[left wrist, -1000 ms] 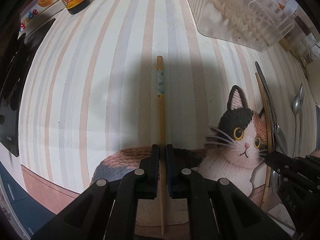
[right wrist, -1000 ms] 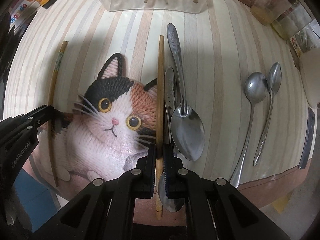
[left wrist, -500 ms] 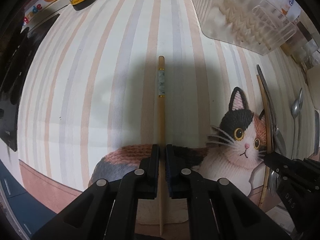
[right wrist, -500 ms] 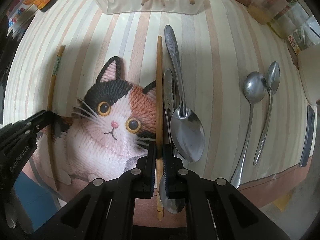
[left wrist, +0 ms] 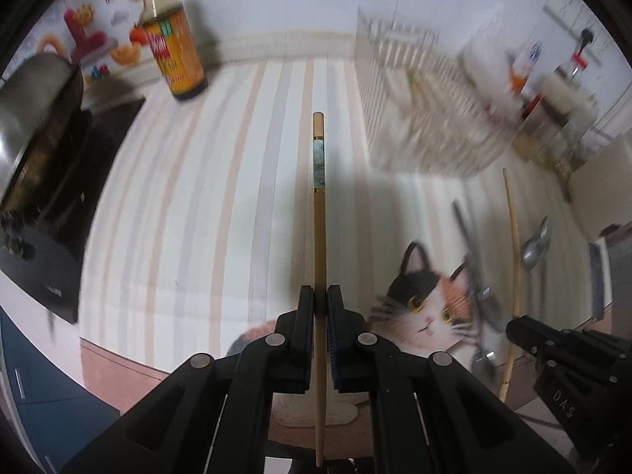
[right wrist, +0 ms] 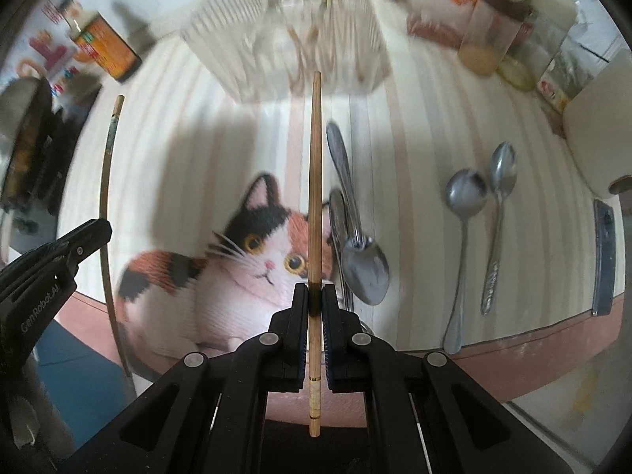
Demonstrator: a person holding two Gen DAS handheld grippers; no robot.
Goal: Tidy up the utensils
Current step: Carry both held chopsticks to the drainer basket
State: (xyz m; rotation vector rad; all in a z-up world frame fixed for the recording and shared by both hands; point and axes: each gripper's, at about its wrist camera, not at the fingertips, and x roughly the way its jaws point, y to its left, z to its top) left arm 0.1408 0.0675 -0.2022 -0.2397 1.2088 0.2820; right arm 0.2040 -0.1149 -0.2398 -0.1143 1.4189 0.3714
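My left tongs [left wrist: 320,300] are clenched on a wooden chopstick with a green patterned band [left wrist: 319,197], its banded end pointing out ahead over the striped mat [left wrist: 221,205]. My right tongs [right wrist: 315,296] are clamped on the other wooden chopstick [right wrist: 315,181], whose thin tip reaches toward the clear slotted utensil rack [right wrist: 300,35] at the back edge of the mat. Just right of that chopstick, a large spoon [right wrist: 363,268] lies on top of another utensil, beside the cat picture [right wrist: 252,260]. Well to the right, two smaller spoons [right wrist: 480,213] lie side by side, near the mat's right edge. On the far left a soy sauce bottle [left wrist: 173,47] stands by the wall, with bare stripes between it and the rack. The mat's near edge runs just ahead of both tongs.
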